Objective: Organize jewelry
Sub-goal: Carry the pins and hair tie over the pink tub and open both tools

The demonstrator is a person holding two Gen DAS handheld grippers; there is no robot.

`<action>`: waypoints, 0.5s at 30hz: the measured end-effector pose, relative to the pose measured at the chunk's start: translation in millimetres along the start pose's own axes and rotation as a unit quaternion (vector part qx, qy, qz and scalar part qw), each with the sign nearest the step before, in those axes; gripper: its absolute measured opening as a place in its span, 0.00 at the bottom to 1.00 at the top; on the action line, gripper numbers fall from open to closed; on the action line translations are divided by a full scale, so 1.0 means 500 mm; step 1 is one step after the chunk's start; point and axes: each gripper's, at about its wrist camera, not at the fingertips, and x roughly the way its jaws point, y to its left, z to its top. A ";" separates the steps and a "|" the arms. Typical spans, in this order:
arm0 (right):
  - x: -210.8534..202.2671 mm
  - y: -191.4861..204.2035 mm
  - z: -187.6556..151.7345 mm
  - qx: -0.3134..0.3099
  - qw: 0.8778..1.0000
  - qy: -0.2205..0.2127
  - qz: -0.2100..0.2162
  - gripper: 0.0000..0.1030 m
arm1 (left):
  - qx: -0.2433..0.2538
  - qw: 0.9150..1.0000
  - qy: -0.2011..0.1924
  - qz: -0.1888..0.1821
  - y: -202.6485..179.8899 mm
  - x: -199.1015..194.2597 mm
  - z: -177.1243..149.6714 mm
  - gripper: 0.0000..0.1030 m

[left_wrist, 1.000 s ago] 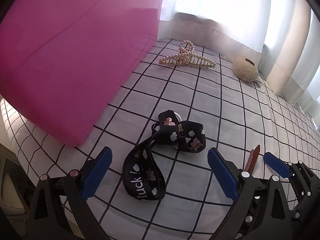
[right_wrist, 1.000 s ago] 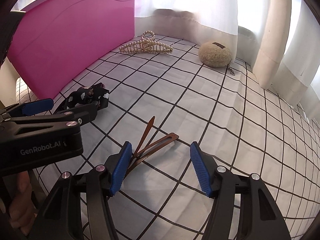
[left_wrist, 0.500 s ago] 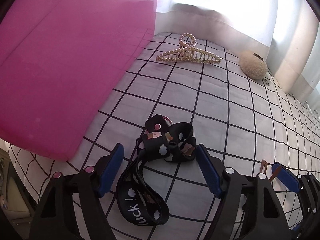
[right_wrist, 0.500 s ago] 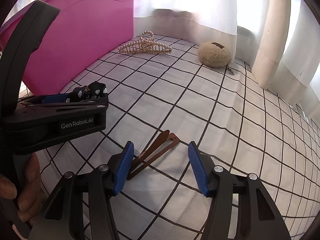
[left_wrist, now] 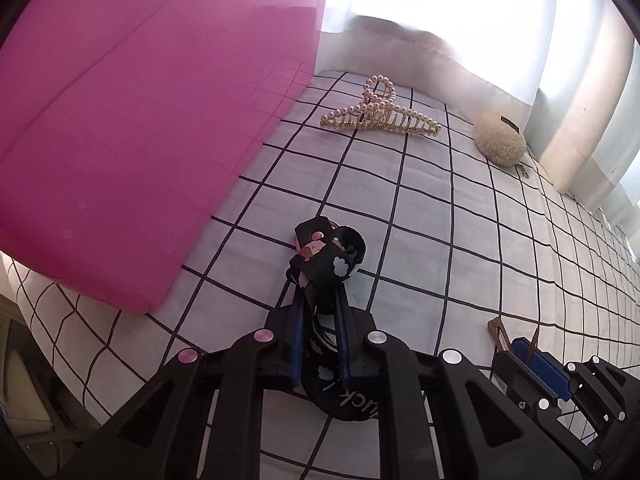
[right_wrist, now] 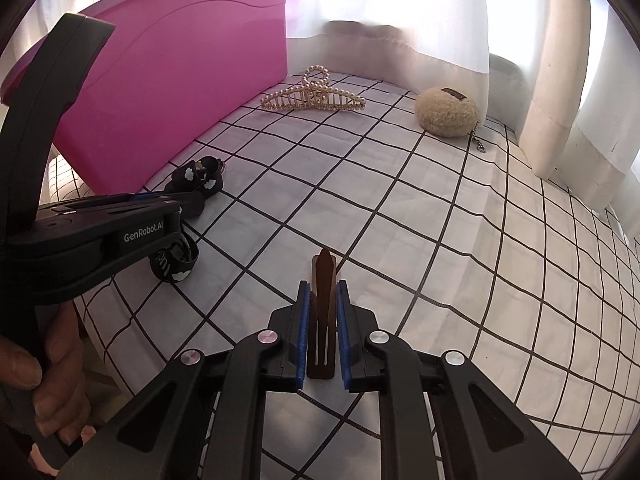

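Note:
A black strap with white clouds (left_wrist: 326,264) lies on the checked cloth beside the pink box (left_wrist: 120,128). My left gripper (left_wrist: 320,300) is shut on this strap, whose knotted end sticks out past the blue pads. In the right wrist view my right gripper (right_wrist: 323,286) is shut on a brown hair clip (right_wrist: 323,280), which stands pinched between the pads with its tip pointing forward. The left gripper (right_wrist: 160,200) shows at the left of that view, with the black strap (right_wrist: 198,176) under it. The right gripper and the brown hair clip (left_wrist: 498,330) show at the lower right of the left wrist view.
A pearl claw clip (right_wrist: 314,96) lies near the pink box (right_wrist: 180,80) at the back. A fuzzy beige pouch (right_wrist: 446,112) with a small chain sits to its right. White curtains (right_wrist: 440,20) hang behind the cloth. A hand (right_wrist: 52,364) holds the left gripper's handle.
Both grippers went from wide open to shut. The left one came forward and closed on the black strap; the right one closed on the brown hair clip, squeezing its spread arms together.

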 end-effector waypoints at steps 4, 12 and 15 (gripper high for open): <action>-0.017 -0.009 0.002 0.010 1.000 -0.002 0.001 0.12 | 0.008 1.000 -0.008 -0.005 -0.004 -0.028 -0.002 0.13; -0.077 -0.043 0.031 0.033 0.999 -0.022 -0.010 0.12 | 0.029 0.999 -0.028 -0.033 -0.037 -0.096 0.021 0.13; -0.112 -0.056 0.051 0.042 0.998 -0.037 -0.020 0.12 | 0.036 0.997 -0.040 -0.046 -0.049 -0.125 0.040 0.13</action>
